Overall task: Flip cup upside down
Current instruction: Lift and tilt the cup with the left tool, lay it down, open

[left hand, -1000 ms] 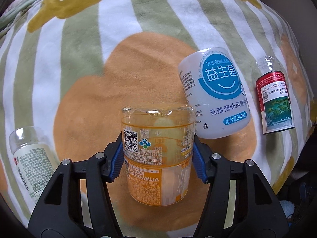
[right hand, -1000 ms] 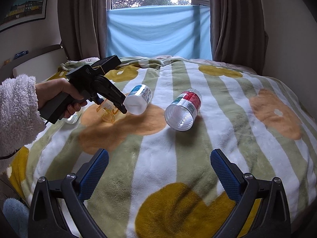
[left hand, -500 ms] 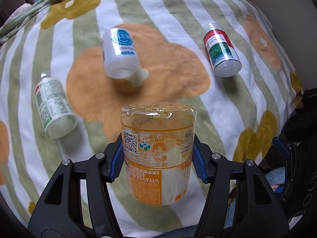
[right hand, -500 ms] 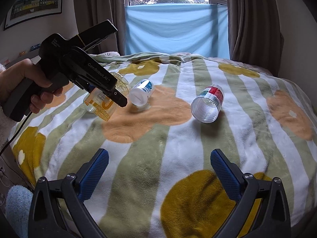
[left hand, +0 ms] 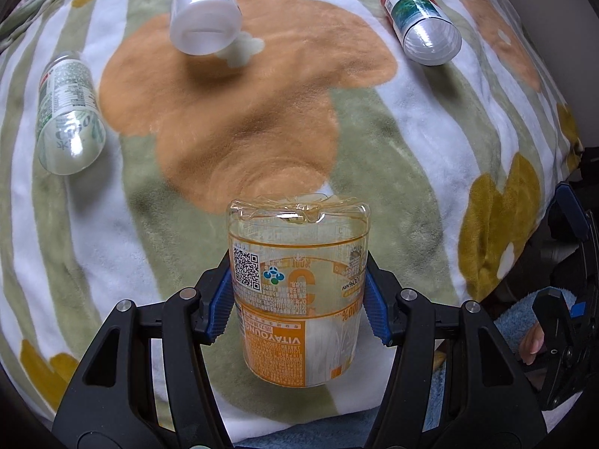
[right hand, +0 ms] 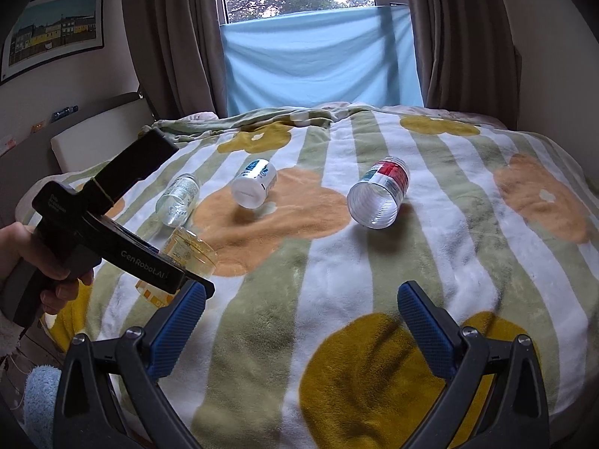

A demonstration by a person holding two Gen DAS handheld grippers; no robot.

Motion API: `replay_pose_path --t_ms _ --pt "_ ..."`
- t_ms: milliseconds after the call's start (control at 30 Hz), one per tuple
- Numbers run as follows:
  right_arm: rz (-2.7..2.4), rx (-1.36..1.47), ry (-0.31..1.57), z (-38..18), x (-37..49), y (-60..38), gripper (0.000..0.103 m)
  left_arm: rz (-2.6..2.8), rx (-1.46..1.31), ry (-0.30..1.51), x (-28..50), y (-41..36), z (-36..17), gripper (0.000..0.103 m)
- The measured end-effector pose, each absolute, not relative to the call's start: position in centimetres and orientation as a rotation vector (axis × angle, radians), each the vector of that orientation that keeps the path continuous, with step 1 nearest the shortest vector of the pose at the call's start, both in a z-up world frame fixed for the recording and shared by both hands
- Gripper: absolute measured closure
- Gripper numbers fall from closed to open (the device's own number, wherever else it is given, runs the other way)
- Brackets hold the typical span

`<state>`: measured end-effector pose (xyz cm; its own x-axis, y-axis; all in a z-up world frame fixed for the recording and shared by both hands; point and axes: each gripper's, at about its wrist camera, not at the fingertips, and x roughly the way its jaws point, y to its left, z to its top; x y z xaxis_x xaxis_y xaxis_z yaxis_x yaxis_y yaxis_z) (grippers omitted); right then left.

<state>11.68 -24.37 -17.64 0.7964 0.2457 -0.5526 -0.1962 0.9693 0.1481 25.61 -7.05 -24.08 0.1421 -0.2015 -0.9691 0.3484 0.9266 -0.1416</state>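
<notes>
Left wrist view shows your left gripper with its blue fingers clenched on the orange-labelled cup, held above the blanket, and right wrist view shows your right gripper with fingers released, holding nothing, while the cup hangs over the blanket's near left edge.

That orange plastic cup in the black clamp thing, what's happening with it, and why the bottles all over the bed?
A person is holding a two-finger gripper in each hand. The left gripper is shut on the clear orange-labelled plastic cup, held above the striped flower-print blanket with its label upside down. The right gripper is open and holds nothing. Three other cut bottle cups lie on their sides: white with blue logo, red-labelled clear and green-labelled clear.
</notes>
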Motion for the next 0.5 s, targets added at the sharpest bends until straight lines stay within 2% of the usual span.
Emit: replay_pose_path --t_ms 133,200,233,500 --pt "0.221 0.110 0.598 -17.5 11.6 -24.9 0.000 -0.354 0.151 1.389 26.1 -7.4 -24.8 0.044" --pt "0.217 0.124 0.599 -17.5 11.6 -25.1 0.000 -0.344 0.138 1.403 26.2 -7.4 -25.0 0.023" --pt "0.214 0.132 0.599 -17.5 11.6 -25.3 0.000 -0.333 0.138 1.402 26.1 -7.2 -25.0 0.001" --pt "0.202 0.176 0.607 -17.6 11.8 -26.1 0.000 -0.279 0.214 1.309 24.3 -7.3 -22.9 0.000"
